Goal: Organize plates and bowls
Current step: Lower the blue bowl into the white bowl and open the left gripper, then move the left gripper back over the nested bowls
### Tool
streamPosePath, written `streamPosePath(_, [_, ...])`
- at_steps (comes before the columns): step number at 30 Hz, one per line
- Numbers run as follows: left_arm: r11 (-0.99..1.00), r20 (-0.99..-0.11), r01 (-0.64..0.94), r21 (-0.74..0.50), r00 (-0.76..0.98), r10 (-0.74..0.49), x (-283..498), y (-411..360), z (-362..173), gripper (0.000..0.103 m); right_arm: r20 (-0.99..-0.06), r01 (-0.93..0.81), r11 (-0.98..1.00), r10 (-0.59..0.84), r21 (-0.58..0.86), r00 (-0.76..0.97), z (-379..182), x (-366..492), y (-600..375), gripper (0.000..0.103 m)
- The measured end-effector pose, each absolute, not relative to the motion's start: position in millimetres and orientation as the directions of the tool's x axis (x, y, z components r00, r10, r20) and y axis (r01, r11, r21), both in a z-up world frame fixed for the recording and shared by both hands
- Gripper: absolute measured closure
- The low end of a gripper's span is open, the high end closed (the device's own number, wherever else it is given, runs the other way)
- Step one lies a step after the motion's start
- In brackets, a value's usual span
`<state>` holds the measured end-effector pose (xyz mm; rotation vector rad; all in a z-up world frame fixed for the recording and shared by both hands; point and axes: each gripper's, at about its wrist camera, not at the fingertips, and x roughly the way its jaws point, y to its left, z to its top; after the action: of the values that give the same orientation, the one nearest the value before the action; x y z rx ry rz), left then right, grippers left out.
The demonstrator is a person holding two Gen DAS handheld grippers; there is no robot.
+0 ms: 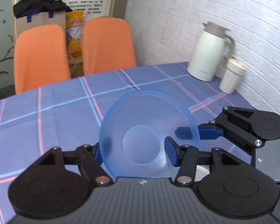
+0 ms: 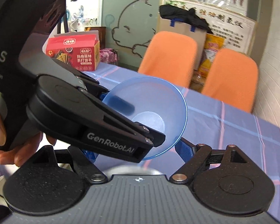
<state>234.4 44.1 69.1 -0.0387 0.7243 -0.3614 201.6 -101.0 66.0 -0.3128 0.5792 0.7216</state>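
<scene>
Blue and see-through, the bowl [image 1: 149, 130] hangs tilted above the checked counter [image 1: 56, 108], caught between two claws: the left claw [image 1: 134, 152] pinches one side of its rim and the right claw [image 1: 184, 133] pinches the opposite side. No stack of plates or bowls shows in either view, so sorting looks barely begun, with this bowl not yet set down.

Thermos jug [image 1: 208, 51], cup [image 1: 231, 76], orange chairs [image 1: 108, 44].
</scene>
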Motion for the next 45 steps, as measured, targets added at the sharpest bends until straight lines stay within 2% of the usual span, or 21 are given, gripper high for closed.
streamPosePath(11, [0.912,-0.693,0.388,-0.136,0.62,-0.367,188,-15,33,0.048,-0.644,-0.669,0.743,0.5,-0.025,0.579,37,161,-145,0.031])
streamPosePath(19, [0.922,-0.714,0.377,-0.084,0.623,-0.32,190,-5,28,0.03,-0.67,-0.667,0.744,0.474,-0.043,0.571,23,158,-150,0.031])
streamPosePath(20, [0.922,-0.711,0.379,-0.078,0.628,-0.317,188,-2,29,0.025,-0.674,-0.664,0.747,0.475,-0.031,0.566,21,156,-154,0.031])
streamPosePath(25, [0.916,-0.703,0.395,-0.072,0.631,-0.327,175,7,36,0.025,-0.682,-0.638,0.77,0.472,0.011,0.558,16,139,-173,0.031])
streamPosePath(37, [0.952,-0.629,0.288,-0.099,0.723,-0.284,156,18,47,0.024,-0.575,-0.563,0.818,0.518,0.117,0.634,22,126,-189,0.031])
streamPosePath(40, [0.964,-0.613,0.231,-0.134,0.745,-0.264,155,25,48,0.024,-0.536,-0.513,0.831,0.54,0.215,0.649,18,131,-197,0.031])
streamPosePath(45, [0.984,-0.605,0.143,-0.11,0.776,-0.18,157,28,47,0.024,-0.494,-0.358,0.846,0.525,0.396,0.693,11,144,-211,0.031])
